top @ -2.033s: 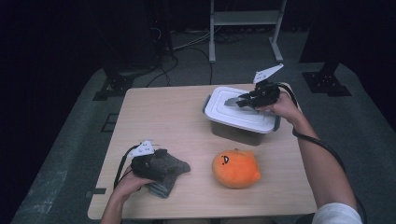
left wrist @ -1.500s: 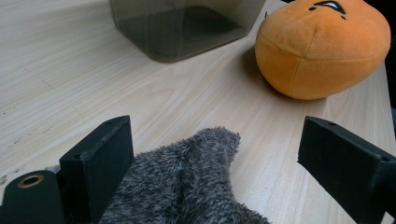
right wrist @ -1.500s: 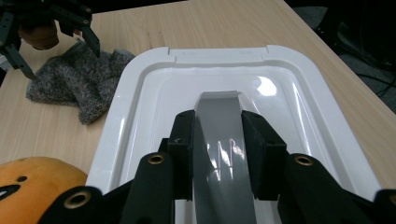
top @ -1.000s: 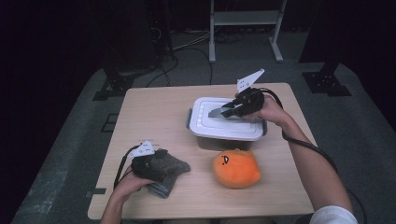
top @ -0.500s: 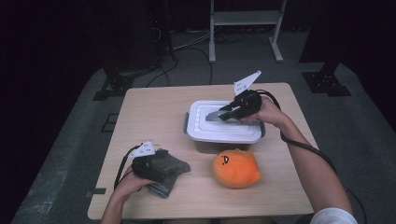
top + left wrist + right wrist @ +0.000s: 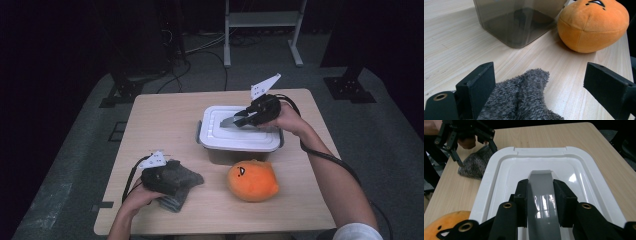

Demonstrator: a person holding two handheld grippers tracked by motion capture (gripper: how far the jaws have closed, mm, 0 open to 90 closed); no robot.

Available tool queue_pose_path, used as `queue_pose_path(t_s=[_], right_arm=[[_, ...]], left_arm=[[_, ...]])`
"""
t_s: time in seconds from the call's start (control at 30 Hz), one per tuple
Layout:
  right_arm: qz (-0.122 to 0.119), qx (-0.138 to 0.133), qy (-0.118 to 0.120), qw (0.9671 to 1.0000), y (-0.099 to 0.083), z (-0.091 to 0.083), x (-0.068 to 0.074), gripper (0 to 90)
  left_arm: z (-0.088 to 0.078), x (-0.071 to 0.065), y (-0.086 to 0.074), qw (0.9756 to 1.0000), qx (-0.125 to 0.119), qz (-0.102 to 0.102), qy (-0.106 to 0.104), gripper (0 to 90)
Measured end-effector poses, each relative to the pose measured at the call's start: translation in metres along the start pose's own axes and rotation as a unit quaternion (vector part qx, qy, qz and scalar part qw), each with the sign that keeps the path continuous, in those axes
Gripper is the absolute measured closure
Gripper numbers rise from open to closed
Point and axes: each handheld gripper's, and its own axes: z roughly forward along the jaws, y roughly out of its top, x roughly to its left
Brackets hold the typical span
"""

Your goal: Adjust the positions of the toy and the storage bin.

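White lid (image 6: 240,131) with grey handle (image 6: 541,202), flat atop box (image 6: 235,156).

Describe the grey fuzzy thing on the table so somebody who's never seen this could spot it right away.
On the light wooden table, look at the near left corner, where the left gripper rests. Between its open jaws lies a crumpled grey fleece cloth. It is the dark, shaggy, flat thing, unlike the round orange plush toy and the white-lidded plastic box beside it.

Overhead light brightens the wooden table (image 6: 160,120); surroundings fall into near darkness. Glare streaks the white lid (image 6: 584,182) and its grey handle (image 6: 541,202). The high view is soft; the orange plush (image 6: 594,25) casts a soft shadow.
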Motion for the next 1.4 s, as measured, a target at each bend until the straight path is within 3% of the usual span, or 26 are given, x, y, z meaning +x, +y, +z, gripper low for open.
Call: queue_pose_path(t_s=[0.27, 0.5, 1.07, 1.4], right_arm=[[-0.001, -0.017, -0.02, 0.9997, 0.006, -0.022, 0.007, 65.7], [0.003, -0.024, -0.04, 0.9989, 0.0, -0.047, 0.018, 65.7], [0.033, -0.036, -0.096, 0.9942, -0.045, -0.116, 0.054, 65.7], [0.053, -0.038, -0.117, 0.991, -0.071, -0.141, 0.069, 65.7]], left_arm=[[0.0, 0.0, 0.0, 1.0, 0.0, 0.003, -0.002, 9.5], [0.0, 0.0, 0.0, 1.0, -0.001, 0.004, -0.003, 9.5], [-0.002, -0.002, 0.002, 0.9999, -0.011, 0.002, 0.001, 9.1], [-0.003, -0.002, 0.003, 0.9999, -0.014, 0.001, 0.003, 8.8]])
